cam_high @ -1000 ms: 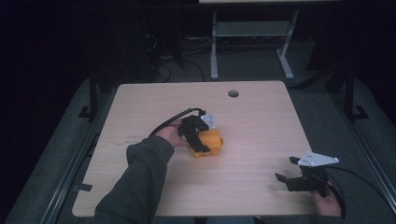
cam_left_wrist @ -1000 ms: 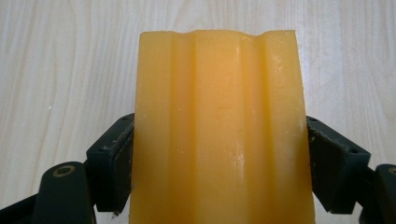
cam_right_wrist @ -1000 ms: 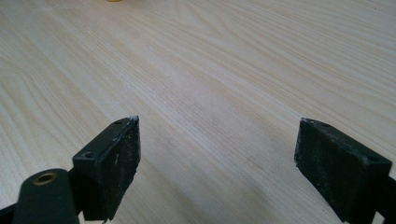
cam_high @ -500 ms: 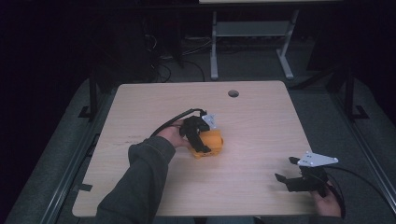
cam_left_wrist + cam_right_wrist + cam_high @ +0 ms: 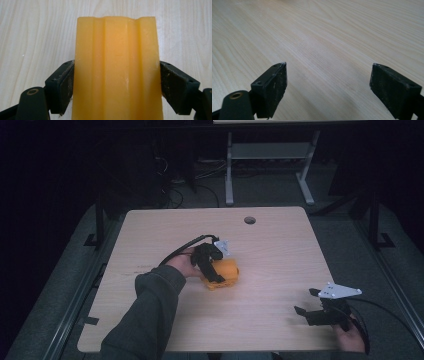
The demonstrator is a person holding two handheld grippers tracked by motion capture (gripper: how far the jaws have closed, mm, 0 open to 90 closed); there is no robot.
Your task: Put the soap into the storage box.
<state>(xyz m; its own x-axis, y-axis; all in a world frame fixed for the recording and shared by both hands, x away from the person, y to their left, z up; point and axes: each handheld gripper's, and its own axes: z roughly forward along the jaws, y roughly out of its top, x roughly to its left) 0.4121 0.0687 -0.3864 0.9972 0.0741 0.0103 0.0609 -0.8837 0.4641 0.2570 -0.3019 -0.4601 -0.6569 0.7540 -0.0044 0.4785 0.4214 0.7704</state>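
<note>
An orange ridged block (image 5: 225,273) lies on the wooden table (image 5: 270,250) near its middle. My left gripper (image 5: 215,272) reaches over it from the left, and both black pads press against the sides of the orange block (image 5: 116,70), so it is shut on the block. Near the table's front right corner my right gripper (image 5: 306,302) points left, low over the wood. Its jaws stand wide apart with bare table between them, as the right gripper (image 5: 328,82) shows in its own view.
A round cable hole (image 5: 249,220) sits near the table's far edge. Beyond the table stands a metal frame (image 5: 265,165) on a dark floor. A black cable (image 5: 177,251) trails from the left gripper.
</note>
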